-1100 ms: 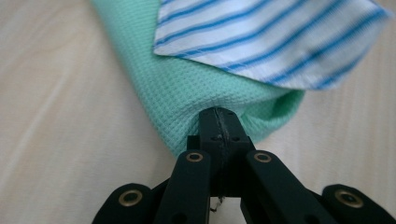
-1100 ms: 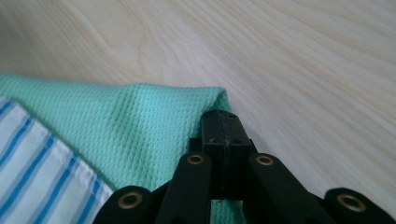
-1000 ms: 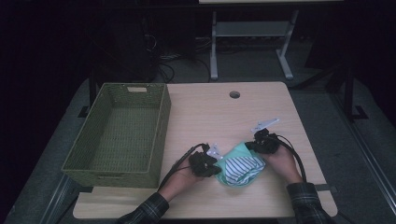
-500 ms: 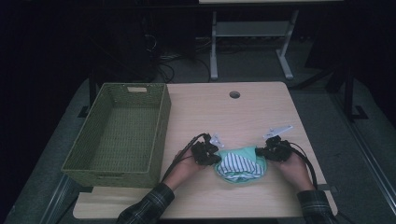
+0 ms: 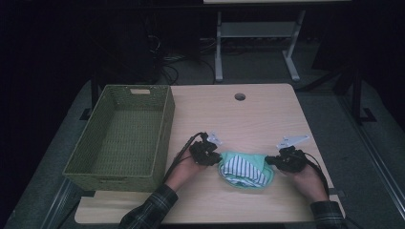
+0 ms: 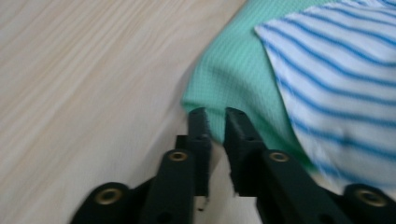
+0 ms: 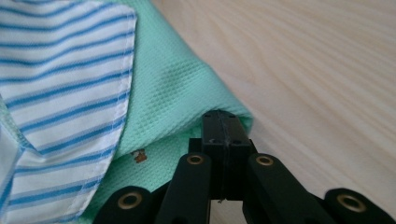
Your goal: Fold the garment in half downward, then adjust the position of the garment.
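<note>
A mint-green garment (image 5: pixel 228 158) with a blue-and-white striped part (image 5: pixel 243 168) lies folded on the wooden table (image 5: pixel 248 114), near the front edge. My left gripper (image 5: pixel 216 160) sits at its left edge. In the left gripper view its jaws (image 6: pixel 217 116) have just been opening and stand slightly apart, with the green hem (image 6: pixel 224 79) at their tips and unpressed. My right gripper (image 5: pixel 270 161) is at the garment's right corner. The right gripper view shows those jaws (image 7: pixel 222 119) shut on a fold of the green cloth (image 7: pixel 182 84).
A green woven basket (image 5: pixel 165 129) stands on the left part of the table, with nothing in it. The table has a round cable hole (image 5: pixel 239 97) at the back. Beyond the table, a white metal stand (image 5: pixel 258 33) rises from the dark floor.
Both hands have drawn apart, the right one moving right, and the garment now lies stretched wider between them. The left jaws have parted from the hem.
</note>
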The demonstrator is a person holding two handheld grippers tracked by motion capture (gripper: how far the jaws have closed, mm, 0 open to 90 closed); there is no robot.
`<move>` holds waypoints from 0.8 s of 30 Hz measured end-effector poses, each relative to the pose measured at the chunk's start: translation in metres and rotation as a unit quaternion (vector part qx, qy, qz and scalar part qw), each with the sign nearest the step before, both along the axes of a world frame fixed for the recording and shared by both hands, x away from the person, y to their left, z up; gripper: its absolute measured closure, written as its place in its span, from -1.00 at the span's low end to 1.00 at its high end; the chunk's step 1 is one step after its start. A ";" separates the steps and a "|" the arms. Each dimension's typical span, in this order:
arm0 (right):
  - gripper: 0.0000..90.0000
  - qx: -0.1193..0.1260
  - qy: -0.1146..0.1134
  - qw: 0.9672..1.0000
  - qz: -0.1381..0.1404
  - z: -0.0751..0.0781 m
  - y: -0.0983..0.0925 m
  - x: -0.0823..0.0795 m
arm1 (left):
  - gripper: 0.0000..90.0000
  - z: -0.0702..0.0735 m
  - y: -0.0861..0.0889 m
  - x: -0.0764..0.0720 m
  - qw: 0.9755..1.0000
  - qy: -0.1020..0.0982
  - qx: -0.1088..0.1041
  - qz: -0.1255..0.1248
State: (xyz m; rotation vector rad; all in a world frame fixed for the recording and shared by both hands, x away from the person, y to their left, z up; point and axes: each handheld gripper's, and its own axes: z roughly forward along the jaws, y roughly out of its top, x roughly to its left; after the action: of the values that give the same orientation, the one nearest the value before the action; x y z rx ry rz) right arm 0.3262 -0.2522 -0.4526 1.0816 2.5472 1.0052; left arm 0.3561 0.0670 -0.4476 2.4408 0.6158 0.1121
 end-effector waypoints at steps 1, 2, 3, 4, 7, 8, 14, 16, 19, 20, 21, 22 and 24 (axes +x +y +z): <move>0.99 0.001 -0.007 1.000 -0.003 0.003 -0.001 0.001 | 0.56 0.000 0.004 -0.002 1.000 0.004 0.001 0.005; 0.99 0.007 -0.010 1.000 -0.007 0.005 -0.002 0.002 | 0.49 0.000 0.007 -0.004 1.000 0.004 0.001 0.009; 0.99 0.008 -0.013 1.000 -0.008 0.008 -0.003 0.003 | 0.43 0.000 0.010 -0.005 1.000 0.005 0.003 0.009; 0.99 0.010 -0.014 1.000 -0.011 0.009 -0.003 0.004 | 0.35 0.000 0.012 -0.007 1.000 0.007 0.000 0.015; 0.99 0.016 -0.018 1.000 -0.014 0.012 -0.002 0.014 | 0.11 0.001 0.018 -0.012 1.000 0.005 0.000 0.024; 0.99 0.014 -0.020 1.000 -0.012 0.012 -0.001 0.018 | 0.05 0.000 0.020 -0.014 1.000 0.007 0.000 0.026; 0.99 0.014 -0.014 1.000 -0.010 0.004 0.005 0.031 | -0.21 -0.001 0.025 -0.016 0.999 0.014 -0.005 0.032; 0.99 0.012 -0.008 1.000 -0.008 0.000 0.004 0.032 | -0.27 -0.001 0.024 -0.016 0.999 0.016 -0.008 0.031; 0.99 0.012 -0.003 1.000 -0.002 -0.003 0.002 0.032 | -0.34 -0.002 0.023 -0.016 0.999 0.019 -0.004 0.028; 0.99 0.011 0.000 1.000 0.002 -0.003 0.002 0.031 | -0.36 -0.002 0.023 -0.016 0.999 0.019 -0.002 0.028; 0.99 0.010 0.000 1.000 0.005 -0.004 0.001 0.030 | -0.37 -0.003 0.023 -0.016 0.999 0.018 -0.003 0.029; 0.99 0.010 0.004 1.000 0.005 -0.003 0.001 0.028 | -0.38 -0.003 0.024 -0.016 0.999 0.019 -0.003 0.028; 0.99 0.011 0.005 1.000 0.013 -0.003 -0.001 0.026 | -0.39 -0.003 0.024 -0.016 0.999 0.020 -0.004 0.027</move>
State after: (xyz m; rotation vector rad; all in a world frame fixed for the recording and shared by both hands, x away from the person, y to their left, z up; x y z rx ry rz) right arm 0.3524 -0.2529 -0.4561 1.0636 2.5699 1.0391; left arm 0.3402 0.0906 -0.4502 2.4239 0.7002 0.0819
